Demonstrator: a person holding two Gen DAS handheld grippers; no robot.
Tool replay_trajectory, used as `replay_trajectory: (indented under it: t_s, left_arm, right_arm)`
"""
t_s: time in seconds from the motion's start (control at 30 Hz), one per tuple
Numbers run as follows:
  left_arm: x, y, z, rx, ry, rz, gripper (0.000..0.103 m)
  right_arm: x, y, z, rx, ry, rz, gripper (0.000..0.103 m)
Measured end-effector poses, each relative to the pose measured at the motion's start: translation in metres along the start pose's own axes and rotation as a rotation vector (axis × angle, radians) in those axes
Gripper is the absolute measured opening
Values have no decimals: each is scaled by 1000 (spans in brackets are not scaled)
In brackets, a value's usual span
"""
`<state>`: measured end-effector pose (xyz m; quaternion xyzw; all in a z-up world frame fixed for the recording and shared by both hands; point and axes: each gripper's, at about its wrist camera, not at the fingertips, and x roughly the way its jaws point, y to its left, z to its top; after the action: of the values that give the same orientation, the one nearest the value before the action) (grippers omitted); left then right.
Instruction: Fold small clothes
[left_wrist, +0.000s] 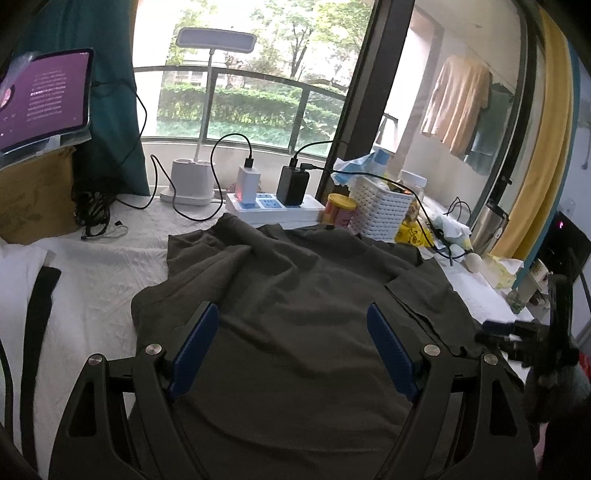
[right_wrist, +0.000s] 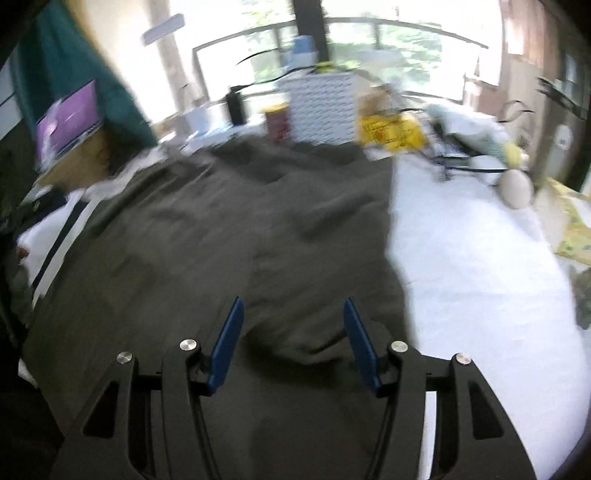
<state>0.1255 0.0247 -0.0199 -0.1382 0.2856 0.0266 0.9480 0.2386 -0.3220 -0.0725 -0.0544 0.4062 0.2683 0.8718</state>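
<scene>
We held both grippers, left (left_wrist: 293, 314) and right (right_wrist: 293, 308), wide and empty over the shirt (left_wrist: 295, 295) at frame centre.

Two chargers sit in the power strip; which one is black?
The right-hand charger, nearer the white basket; the other charger, beside the lamp base, is white.

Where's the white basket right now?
Left wrist view, far right: the white basket stands just past the dark garment, between a yellow-lidded can and a yellow bag.
</scene>
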Motion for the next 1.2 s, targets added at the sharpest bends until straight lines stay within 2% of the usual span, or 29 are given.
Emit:
replay_trajectory:
  t_s: [0.1, 0.27, 0.47, 0.63, 0.7, 0.73, 0.8, 0.87, 0.93, 1.03, 1.13, 1.2]
  left_arm:
    - [7, 3, 4, -3, 0, -2, 85]
    - [23, 13, 10, -21, 6, 21, 85]
    - [44, 24, 13, -37, 33, 53, 85]
    - [57, 28, 16, -32, 53, 76, 85]
    - [61, 29, 17, -31, 61, 82, 85]
    - [63, 29, 18, -30, 65, 84, 85]
    - [66, 30, 19, -29, 68, 88, 85]
    - [68, 30, 21, -28, 70, 92, 85]
    - [68, 31, 23, -21, 68, 99, 85]
    - [66, 31, 26, -6, 62, 117, 85]
    - [66, 37, 28, 3, 66, 137, 85]
    - [65, 42, 28, 9, 66, 155, 85]
  right_arm:
    - [5, -24, 17, 65, -7, -54, 57]
    - [23, -49, 49, 77, -23, -68, 57]
    - [63, -68, 82, 72, 11, -21, 57]
    - [95, -85, 92, 126, 54, 28, 57]
    - [98, -89, 95, 138, 40, 55, 56]
    - [100, -89, 97, 139, 41, 83, 52]
    - [105, -86, 99, 138, 51, 134, 3]
    - [107, -81, 100, 115, 51, 137, 2]
    - [103, -79, 102, 93, 26, 104, 2]
    - [88, -88, 110, 59, -28, -37, 2]
    - [81, -93, 114, -10, -31, -153, 2]
    - [82, -95, 113, -13, -23, -157, 2]
